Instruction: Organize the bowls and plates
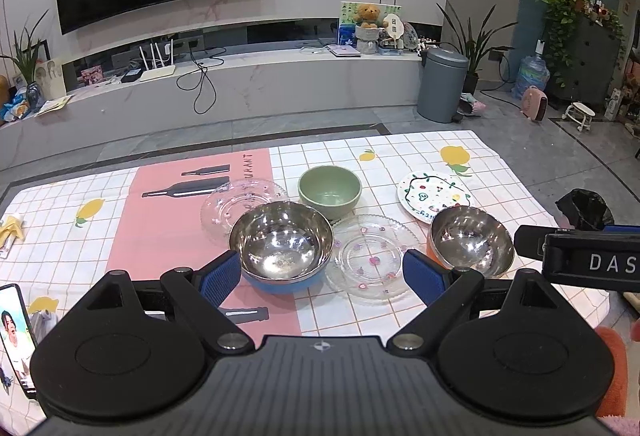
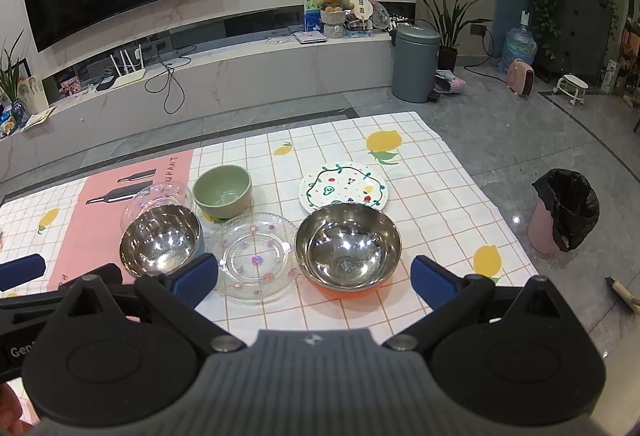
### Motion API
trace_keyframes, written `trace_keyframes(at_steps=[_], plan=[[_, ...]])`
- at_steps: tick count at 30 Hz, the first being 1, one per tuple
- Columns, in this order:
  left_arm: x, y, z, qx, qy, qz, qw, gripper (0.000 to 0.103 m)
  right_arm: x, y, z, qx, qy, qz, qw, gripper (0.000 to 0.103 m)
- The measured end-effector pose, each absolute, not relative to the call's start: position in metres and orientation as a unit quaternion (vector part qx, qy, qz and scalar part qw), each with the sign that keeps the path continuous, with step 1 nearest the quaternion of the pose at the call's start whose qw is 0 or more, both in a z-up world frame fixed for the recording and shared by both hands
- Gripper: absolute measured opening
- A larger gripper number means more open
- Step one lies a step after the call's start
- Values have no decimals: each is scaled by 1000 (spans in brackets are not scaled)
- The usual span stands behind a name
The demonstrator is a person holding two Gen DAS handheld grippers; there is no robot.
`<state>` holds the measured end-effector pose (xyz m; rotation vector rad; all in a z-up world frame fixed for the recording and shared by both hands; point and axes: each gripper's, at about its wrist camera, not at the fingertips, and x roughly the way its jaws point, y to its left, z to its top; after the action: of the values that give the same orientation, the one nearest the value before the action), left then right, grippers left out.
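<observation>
The surface (image 2: 420, 164) wears a checked lemon-print cloth with a pink bottle-print mat (image 1: 168, 204) over its left part. On it, toward the near side, stand two steel bowls: the blue-based steel bowl (image 1: 282, 246) at left, partly over the mat, and the orange-based steel bowl (image 2: 347, 249) at right. Between them lies a clear glass plate (image 2: 256, 256) with small flower dots. Behind the blue-based bowl a second clear glass plate (image 1: 240, 202) lies on the mat's edge. A green bowl (image 1: 330, 190) stands further back in the middle, and a painted white plate (image 2: 344, 186) lies just behind the orange-based bowl. The left claw (image 1: 320, 278) is spread wide and empty, hanging before the blue-based bowl and near plate. The right claw (image 2: 314, 280) is likewise wide and empty, before the orange-based bowl.
</observation>
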<state>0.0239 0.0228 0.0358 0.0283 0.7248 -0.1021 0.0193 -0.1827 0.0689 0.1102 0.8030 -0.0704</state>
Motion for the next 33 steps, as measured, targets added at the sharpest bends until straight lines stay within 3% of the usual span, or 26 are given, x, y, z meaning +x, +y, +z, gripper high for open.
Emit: trace_keyframes(at_steps=[33], plan=[[24,19,32,11,353,-65,933,103,17,-188,69,55,390,-42,918,100]])
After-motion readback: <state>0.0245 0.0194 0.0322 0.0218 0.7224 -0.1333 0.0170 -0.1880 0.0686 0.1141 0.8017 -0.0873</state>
